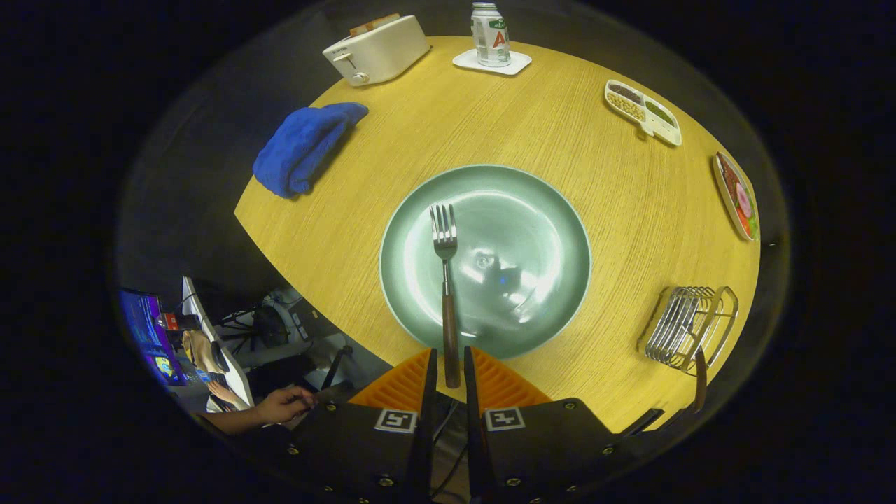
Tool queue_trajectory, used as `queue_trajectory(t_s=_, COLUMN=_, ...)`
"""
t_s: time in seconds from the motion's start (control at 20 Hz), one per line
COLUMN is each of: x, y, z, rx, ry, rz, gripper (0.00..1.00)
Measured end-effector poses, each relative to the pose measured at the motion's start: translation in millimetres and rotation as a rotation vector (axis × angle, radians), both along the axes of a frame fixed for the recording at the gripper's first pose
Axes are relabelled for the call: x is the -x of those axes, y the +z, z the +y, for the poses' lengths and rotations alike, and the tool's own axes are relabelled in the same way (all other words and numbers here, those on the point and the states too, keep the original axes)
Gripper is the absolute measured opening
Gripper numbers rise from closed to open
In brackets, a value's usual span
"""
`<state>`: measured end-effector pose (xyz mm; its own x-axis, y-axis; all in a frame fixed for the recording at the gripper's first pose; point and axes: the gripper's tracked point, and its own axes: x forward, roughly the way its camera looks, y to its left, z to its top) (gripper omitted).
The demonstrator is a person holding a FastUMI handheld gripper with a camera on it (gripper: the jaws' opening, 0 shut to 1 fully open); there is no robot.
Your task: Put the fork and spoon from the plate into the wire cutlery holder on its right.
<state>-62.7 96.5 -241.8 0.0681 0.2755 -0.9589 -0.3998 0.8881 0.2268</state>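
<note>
My gripper (451,355) is shut on the brown wooden handle of the fork (445,241). The fork points straight ahead from the fingers, its metal tines over the left half of the pale green plate (553,210), and it looks raised off the plate. The plate sits in the middle of the round wooden table (434,133). To the plate's right stands the wire cutlery holder (689,325), with a brown wooden handle (700,381) sticking out of its near side.
A blue cloth (304,147) lies left of the plate. A white toaster (378,49) and a can on a white coaster (490,35) stand at the far edge. A divided snack dish (642,112) and a food plate (736,196) sit beyond the holder. A person's hand (283,404) shows below the table's left edge.
</note>
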Motion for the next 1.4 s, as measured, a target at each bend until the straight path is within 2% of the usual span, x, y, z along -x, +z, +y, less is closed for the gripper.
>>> queue_trajectory(t_s=0.65, x=-6.4, y=-57.8, z=5.7, rx=0.111, ry=0.048, rz=0.04, gripper=0.22)
queue_trajectory(t_s=0.9, x=-11.8, y=-54.0, z=0.4, rx=0.115, ry=0.083, rz=0.033, gripper=0.21)
queue_trajectory(t_s=0.95, x=-8.6, y=-55.6, z=-2.9, rx=0.134, ry=0.111, rz=0.046, gripper=0.05)
queue_trajectory(t_s=1.2, x=-7.1, y=-44.9, z=-15.5, rx=0.154, ry=0.182, rz=0.02, gripper=0.05)
queue_trajectory(t_s=1.4, x=-8.9, y=-29.7, z=-33.4, rx=0.175, ry=0.197, rz=0.014, gripper=0.05)
